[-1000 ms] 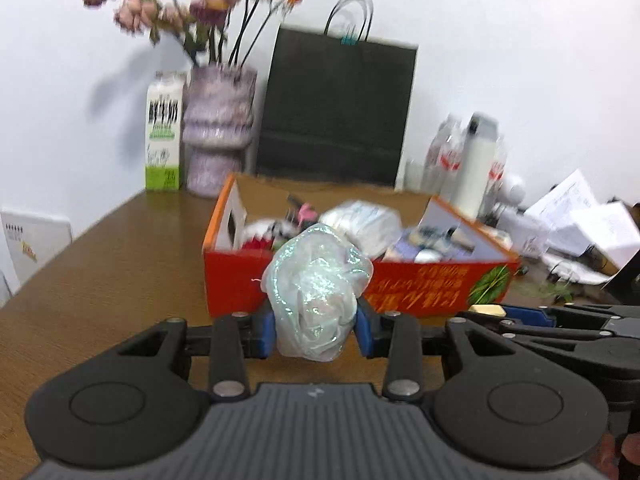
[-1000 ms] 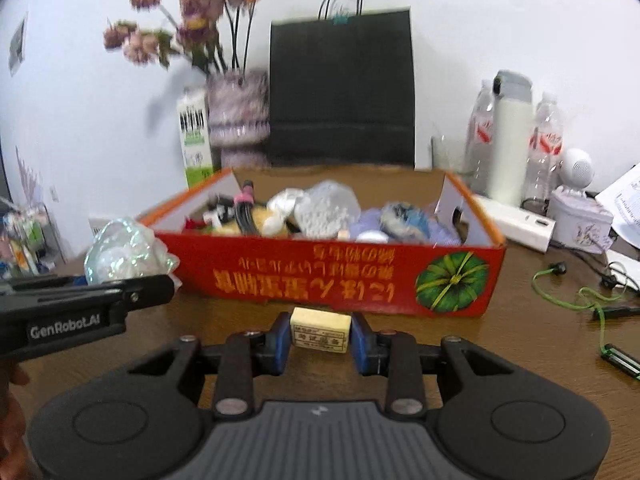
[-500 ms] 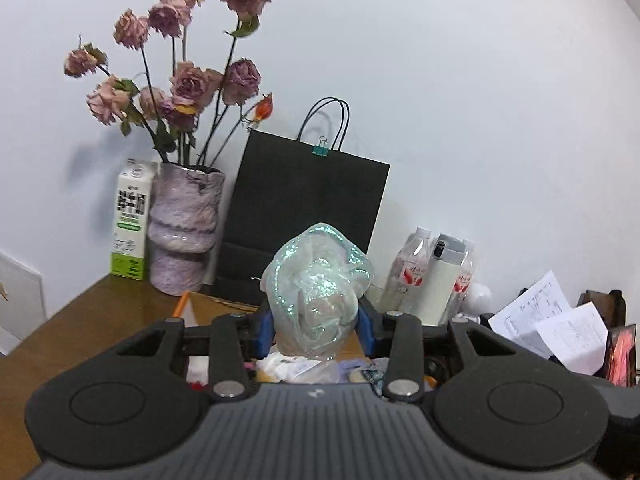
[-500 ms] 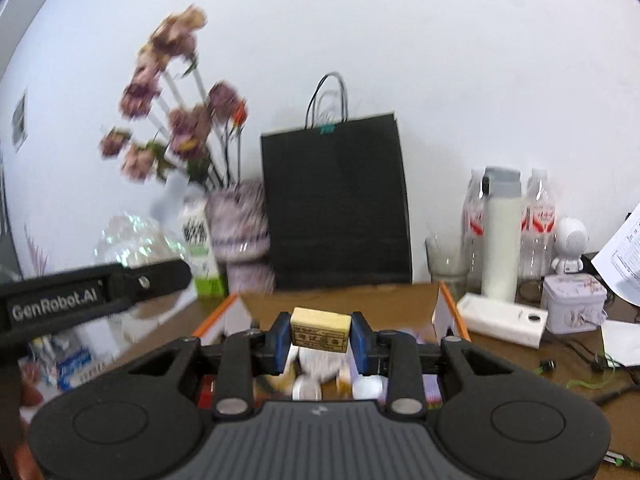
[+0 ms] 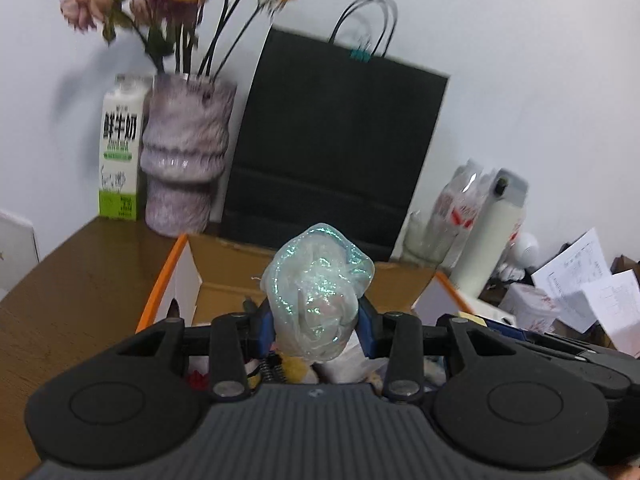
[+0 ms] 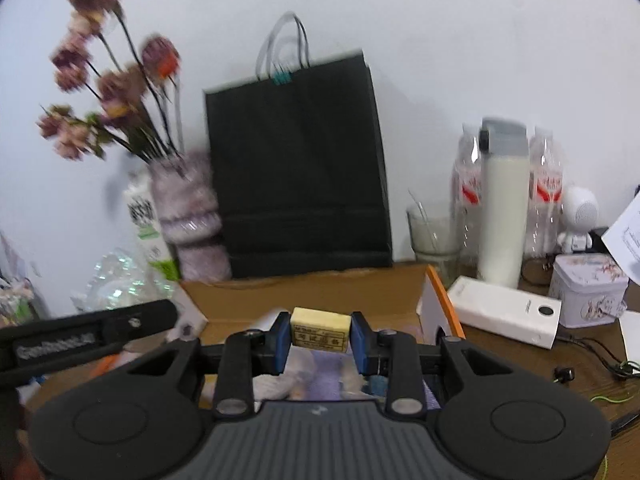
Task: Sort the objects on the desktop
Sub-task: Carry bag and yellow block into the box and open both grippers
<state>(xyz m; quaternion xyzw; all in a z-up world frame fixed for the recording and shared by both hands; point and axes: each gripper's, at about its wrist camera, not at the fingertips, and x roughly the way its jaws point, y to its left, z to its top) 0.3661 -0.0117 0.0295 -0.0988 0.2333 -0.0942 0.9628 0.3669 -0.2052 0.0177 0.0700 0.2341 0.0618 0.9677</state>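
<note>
My left gripper [image 5: 316,330] is shut on a crumpled iridescent plastic wrap ball [image 5: 316,296] and holds it above the open orange cardboard box [image 5: 168,280]. My right gripper [image 6: 320,338] is shut on a small yellow eraser block [image 6: 320,326] and holds it above the same box [image 6: 436,300]. The box holds several small items, mostly hidden behind the grippers. The left gripper shows at the left of the right wrist view [image 6: 80,340], with the wrap ball [image 6: 120,284] behind it.
Behind the box stand a black paper bag [image 5: 332,152], a purple vase of dried flowers [image 5: 184,160] and a milk carton [image 5: 120,152]. Bottles and a white flask [image 6: 504,208], a white power bank [image 6: 504,316], a tin [image 6: 588,288] and papers [image 5: 592,280] crowd the right.
Both grippers rose from table level to above the box, tilted up, and have now tilted down again toward the box. Each still holds its object.
</note>
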